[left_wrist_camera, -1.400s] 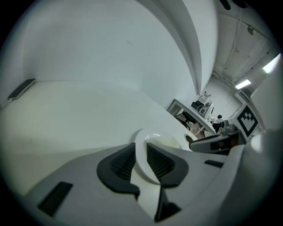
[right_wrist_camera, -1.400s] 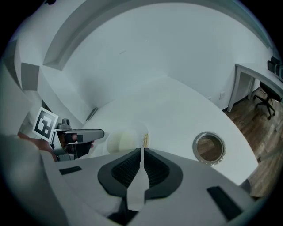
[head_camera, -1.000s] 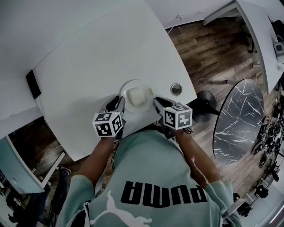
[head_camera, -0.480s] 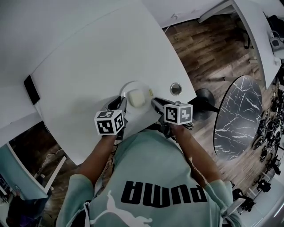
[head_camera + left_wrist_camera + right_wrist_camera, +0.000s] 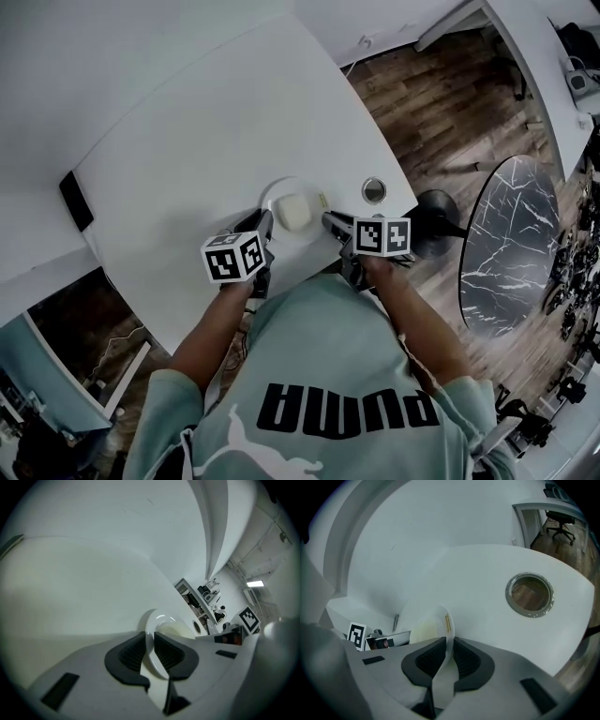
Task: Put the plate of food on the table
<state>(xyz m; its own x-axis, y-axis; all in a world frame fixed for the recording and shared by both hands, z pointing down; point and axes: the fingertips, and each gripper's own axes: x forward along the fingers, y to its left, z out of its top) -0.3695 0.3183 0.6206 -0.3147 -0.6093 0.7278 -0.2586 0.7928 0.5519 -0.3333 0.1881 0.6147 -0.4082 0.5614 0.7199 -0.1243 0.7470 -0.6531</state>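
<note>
The left tongs [image 5: 265,220] and the right tongs [image 5: 328,218] each pinch the rim of the white plate [image 5: 277,194], one on either side. In each gripper view the ribbed pads are closed tight on the thin edge. A pale lump of food [image 5: 292,212] sits in the middle of the plate. The plate is over the white surface [image 5: 216,122], close to the near edge where the person stands. I cannot tell whether its base is touching down yet.

To do this well, I'd say both ends should come down together and level, so the food doesn't slide toward one rim. Once the base is flat on the surface, both tongs should let go at the same time and draw straight out sideways, without dragging the plate. It would also be safer a little further in from the edge.

The surface is large, white and nearly bare. A round cable hole [image 5: 373,190] lies just beside the plate on the right, and a dark flat thing [image 5: 75,200] sits at the far left edge, well apart. Around it is a wood floor [image 5: 441,94], with a round marble-topped table [image 5: 511,244] off to the right. The right gripper view shows an office chair [image 5: 560,520] further back.
</note>
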